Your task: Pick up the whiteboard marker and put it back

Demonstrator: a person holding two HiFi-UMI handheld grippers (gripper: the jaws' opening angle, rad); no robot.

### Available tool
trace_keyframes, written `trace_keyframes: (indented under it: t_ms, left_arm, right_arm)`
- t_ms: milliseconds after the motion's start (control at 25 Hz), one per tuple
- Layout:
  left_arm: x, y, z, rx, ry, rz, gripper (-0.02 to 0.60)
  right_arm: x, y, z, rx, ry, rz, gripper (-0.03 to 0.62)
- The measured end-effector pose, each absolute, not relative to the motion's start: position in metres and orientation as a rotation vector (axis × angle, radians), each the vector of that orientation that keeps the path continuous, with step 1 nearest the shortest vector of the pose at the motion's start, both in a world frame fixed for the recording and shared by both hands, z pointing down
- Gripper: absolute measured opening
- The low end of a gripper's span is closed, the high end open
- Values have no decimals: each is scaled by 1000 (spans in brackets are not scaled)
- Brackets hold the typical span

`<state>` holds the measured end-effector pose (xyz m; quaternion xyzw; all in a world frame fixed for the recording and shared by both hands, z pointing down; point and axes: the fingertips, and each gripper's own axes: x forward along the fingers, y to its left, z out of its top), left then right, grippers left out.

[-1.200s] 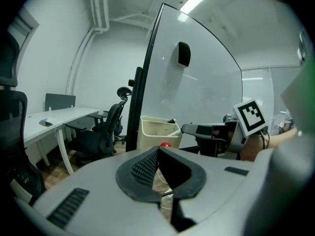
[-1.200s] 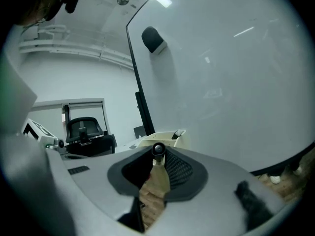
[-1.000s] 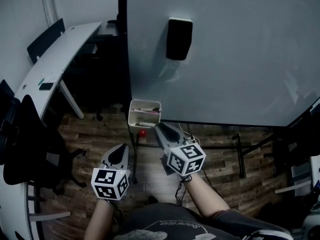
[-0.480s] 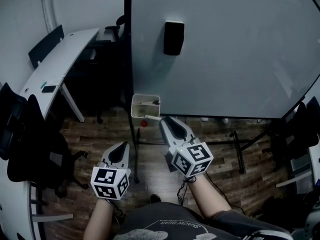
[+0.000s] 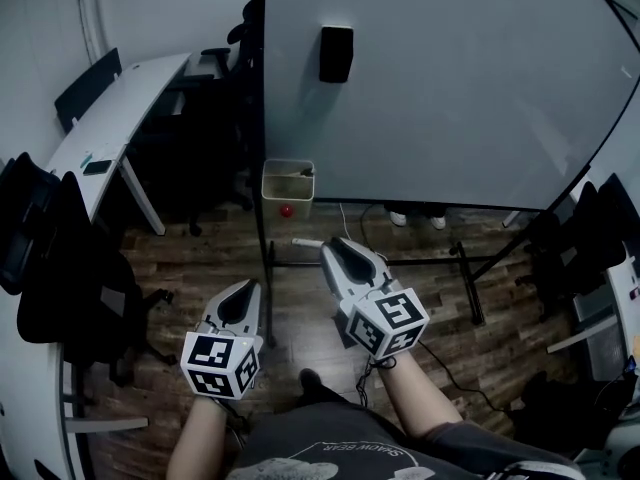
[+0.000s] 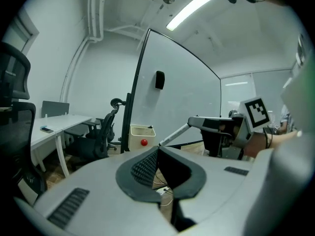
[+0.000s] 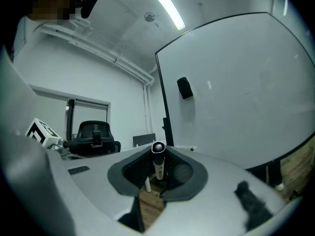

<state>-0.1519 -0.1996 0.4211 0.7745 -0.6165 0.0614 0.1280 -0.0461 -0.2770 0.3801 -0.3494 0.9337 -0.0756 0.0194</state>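
Head view, looking steeply down: clamped in the right tool (image 5: pixel 330 245), the whiteboard marker (image 5: pixel 305 241), its white barrel jutting past the jaw tips over the wood floor (image 5: pixel 180 258). Well apart from it, a cream tray (image 5: pixel 288 171) at the lower left corner of the whiteboard (image 5: pixel 450 78). Right gripper view: marker end-on between the pads, jaws narrow around it. Left tool (image 5: pixel 250 290) lower and to the left, jaws closed together on nothing. Black block (image 5: pixel 336 54) high on the board, red round object (image 5: pixel 287 210) just under the tray.
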Motion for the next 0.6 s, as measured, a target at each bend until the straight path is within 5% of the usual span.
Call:
trace_keyframes:
  t_ms: [600]
  left_arm:
    - [-113,-85,427,2283,-1714,187,14]
  right_arm:
    - [-11,-142,408,-1152,2958,-272,81]
